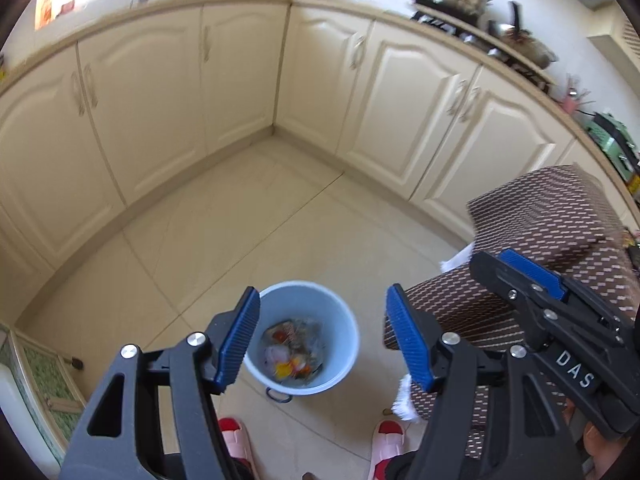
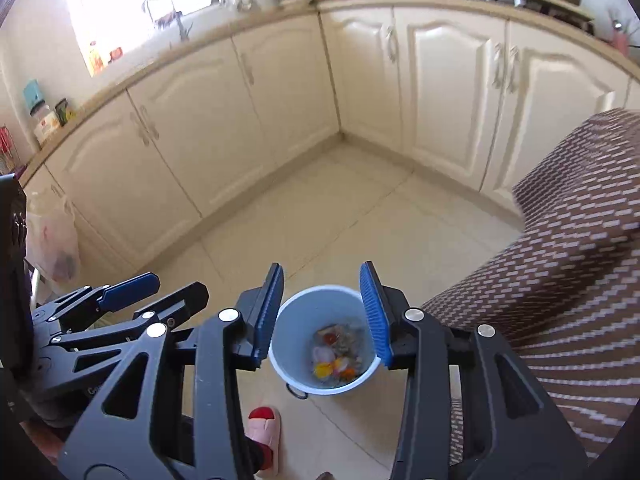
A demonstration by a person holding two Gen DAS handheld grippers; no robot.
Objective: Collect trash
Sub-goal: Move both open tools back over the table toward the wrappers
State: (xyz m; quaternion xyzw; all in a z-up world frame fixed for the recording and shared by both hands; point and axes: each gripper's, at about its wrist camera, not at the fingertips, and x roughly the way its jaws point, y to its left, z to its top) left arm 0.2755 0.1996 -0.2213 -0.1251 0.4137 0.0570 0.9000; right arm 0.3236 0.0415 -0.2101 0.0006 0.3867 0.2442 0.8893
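We stand over a pale blue bin (image 1: 301, 336) on the tiled floor (image 1: 224, 232), in the corner formed by two runs of cream cabinets (image 1: 160, 92). The trash (image 1: 292, 354) lies at the bottom of it: a loose, blurred heap with red, yellow, orange and pinkish bits, too smeared to name piece by piece. The left claw (image 1: 323, 338) hangs above the bin with its blue pads well apart and nothing between them. The right claw (image 2: 323, 316) also hangs above the bin, set narrower but clearly parted, and it too carries nothing. In the left wrist view the right claw sits just to the side, in front of a brown patterned sleeve (image 1: 552, 232). Slippers (image 1: 386, 446) show at the lower edge, close to the bin. Our reading: the drop into the bin looks done, and the step in hand is to look for whatever trash is left. To do that well we would keep both claws parted, clear the rim before swinging away so the light bin is not knocked, and scan the floor and the counter (image 2: 280, 8) slowly, since the frames blur. We see no loose trash on the visible floor.
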